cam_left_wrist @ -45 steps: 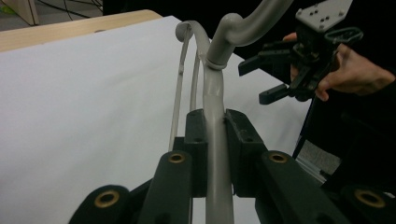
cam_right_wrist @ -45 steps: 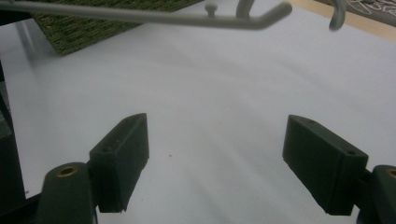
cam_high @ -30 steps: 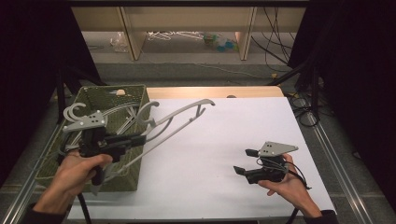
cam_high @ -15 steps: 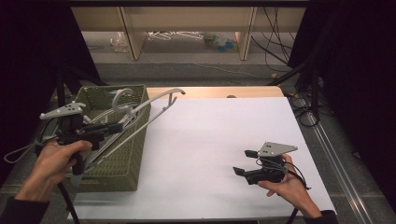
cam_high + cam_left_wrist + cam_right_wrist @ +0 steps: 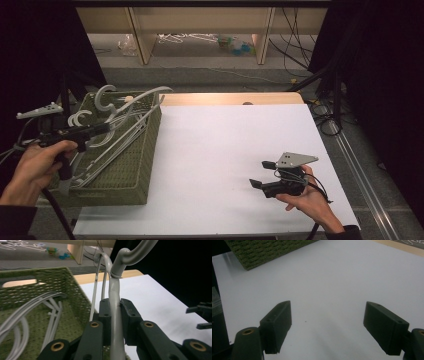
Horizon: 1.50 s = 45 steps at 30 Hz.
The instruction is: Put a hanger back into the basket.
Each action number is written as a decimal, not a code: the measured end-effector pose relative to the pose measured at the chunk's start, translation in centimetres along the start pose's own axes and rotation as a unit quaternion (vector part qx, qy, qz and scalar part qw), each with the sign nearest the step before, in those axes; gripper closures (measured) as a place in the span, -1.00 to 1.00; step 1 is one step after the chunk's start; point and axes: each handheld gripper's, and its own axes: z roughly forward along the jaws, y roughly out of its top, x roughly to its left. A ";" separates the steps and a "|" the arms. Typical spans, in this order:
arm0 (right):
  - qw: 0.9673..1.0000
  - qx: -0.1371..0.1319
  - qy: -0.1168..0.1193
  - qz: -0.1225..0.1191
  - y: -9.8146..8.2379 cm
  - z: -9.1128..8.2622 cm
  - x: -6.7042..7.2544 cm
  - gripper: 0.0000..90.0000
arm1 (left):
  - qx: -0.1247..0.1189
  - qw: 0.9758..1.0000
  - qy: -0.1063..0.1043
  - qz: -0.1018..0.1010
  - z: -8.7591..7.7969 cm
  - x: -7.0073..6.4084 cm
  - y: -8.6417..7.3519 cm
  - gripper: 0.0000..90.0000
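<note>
High view: left tool (image 5: 102,128) clamps a hanger (image 5: 131,111) over the basket (image 5: 142,165); right tool (image 5: 262,174) gapes.

A pale grey plastic hanger (image 5: 115,315) stands clamped between the left hand-held gripper's (image 5: 114,312) jaws, its hook curving above them, over the green basket (image 5: 135,170).

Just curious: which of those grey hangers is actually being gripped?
The hanger pinched at its neck between the left gripper's jaws; the other hangers lie loose in the green basket.

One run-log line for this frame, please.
left hand-held gripper: shut on grey plastic hanger over green woven basket | right hand-held gripper: open, empty, above white table
</note>
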 end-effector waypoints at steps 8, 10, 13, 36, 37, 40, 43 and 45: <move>1.000 0.002 0.000 0.000 -0.1 0.1 0.0 -0.48 | -0.001 1.000 0.026 0.002 -0.5 2.6 0.3 0.76; 1.000 0.003 0.000 -0.001 -0.1 0.1 0.0 -0.48 | 0.006 1.000 0.029 0.008 -0.5 3.0 0.3 0.76; 1.000 0.002 -0.001 -0.001 -0.1 0.1 0.0 -0.48 | 0.010 0.999 0.031 0.015 -0.4 3.8 0.3 0.76; 1.000 0.006 0.001 -0.006 0.0 0.1 0.0 -0.47 | 0.061 0.997 0.031 0.020 1.6 7.6 -0.8 0.76; 1.000 0.007 0.002 -0.004 0.0 0.1 0.0 -0.47 | 0.062 0.997 0.029 0.019 1.7 7.8 -0.8 0.76; 1.000 0.007 0.002 -0.007 -0.1 0.2 0.0 -0.47 | 0.069 0.997 0.036 0.024 1.8 8.1 -1.0 0.76; 1.000 0.009 0.003 -0.007 -0.1 0.3 0.0 -0.47 | 0.082 0.996 0.039 0.026 2.4 8.1 -1.4 0.76; 1.000 0.010 0.004 -0.006 -0.1 0.3 0.1 -0.47 | 0.087 0.995 0.039 0.022 2.8 8.2 -1.6 0.76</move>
